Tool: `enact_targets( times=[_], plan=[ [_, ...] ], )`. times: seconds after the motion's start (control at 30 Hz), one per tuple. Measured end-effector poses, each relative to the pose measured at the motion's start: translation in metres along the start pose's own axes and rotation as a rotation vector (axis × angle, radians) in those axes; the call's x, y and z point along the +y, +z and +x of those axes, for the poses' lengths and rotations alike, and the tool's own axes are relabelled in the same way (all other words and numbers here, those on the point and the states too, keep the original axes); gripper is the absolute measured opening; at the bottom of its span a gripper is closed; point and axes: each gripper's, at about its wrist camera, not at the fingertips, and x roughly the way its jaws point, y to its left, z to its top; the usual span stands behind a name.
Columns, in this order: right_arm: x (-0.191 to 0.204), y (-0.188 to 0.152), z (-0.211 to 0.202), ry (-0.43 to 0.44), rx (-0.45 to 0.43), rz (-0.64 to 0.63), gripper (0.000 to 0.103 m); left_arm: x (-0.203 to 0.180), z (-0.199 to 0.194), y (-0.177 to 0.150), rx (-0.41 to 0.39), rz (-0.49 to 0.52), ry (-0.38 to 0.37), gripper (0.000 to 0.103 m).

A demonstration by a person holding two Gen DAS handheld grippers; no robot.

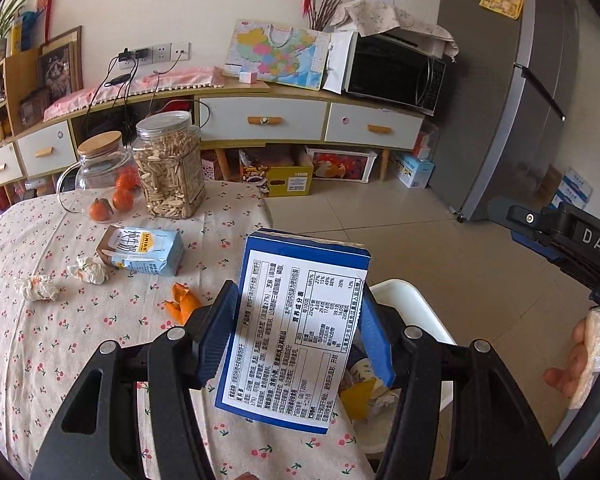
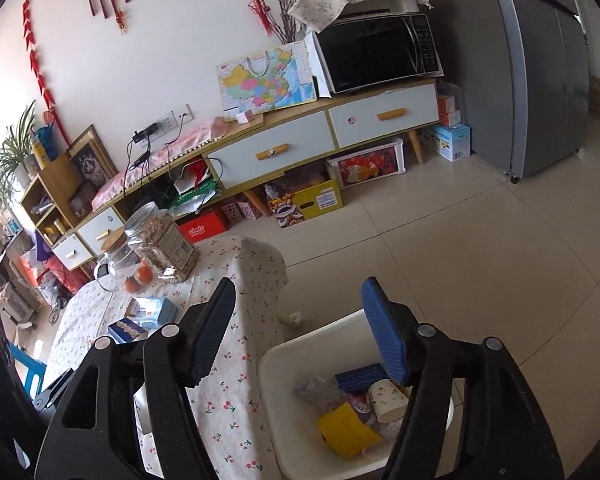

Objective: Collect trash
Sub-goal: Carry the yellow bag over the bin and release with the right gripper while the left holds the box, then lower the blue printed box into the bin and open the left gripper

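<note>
Left gripper (image 1: 296, 332) clamps the blue-and-white carton (image 1: 296, 328) at the table edge beside the white bin (image 2: 276, 364) (right gripper (image 2: 300, 332) gapes empty over it); next: carry over, release.

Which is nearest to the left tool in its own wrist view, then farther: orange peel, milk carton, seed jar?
From the left tool, shut on the blue box:
1. Orange peel, just left of its fingers.
2. Milk carton, lying farther back left.
3. Seed jar, standing at the table's far side.
</note>
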Motion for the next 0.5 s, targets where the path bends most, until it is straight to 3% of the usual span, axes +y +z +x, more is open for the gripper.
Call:
enact_targets(
  times=[0.1, 0.3, 0.5],
  plan=[
    [-0.018, 0.004, -0.006, -0.049, -0.025, 0.026, 0.072, -0.015, 0.006, 0.001, 0.009, 0.017, -0.017, 0.058],
    [-0.049, 0.011, -0.021, -0.129, -0.081, 0.107, 0.095, -0.045, 0.020, 0.004, 0.031, 0.035, -0.066, 0.058],
    [-0.069, 0.015, -0.028, -0.223, -0.108, 0.134, 0.096, -0.076, 0.031, 0.003, 0.054, 0.063, -0.115, 0.062]
  ],
)
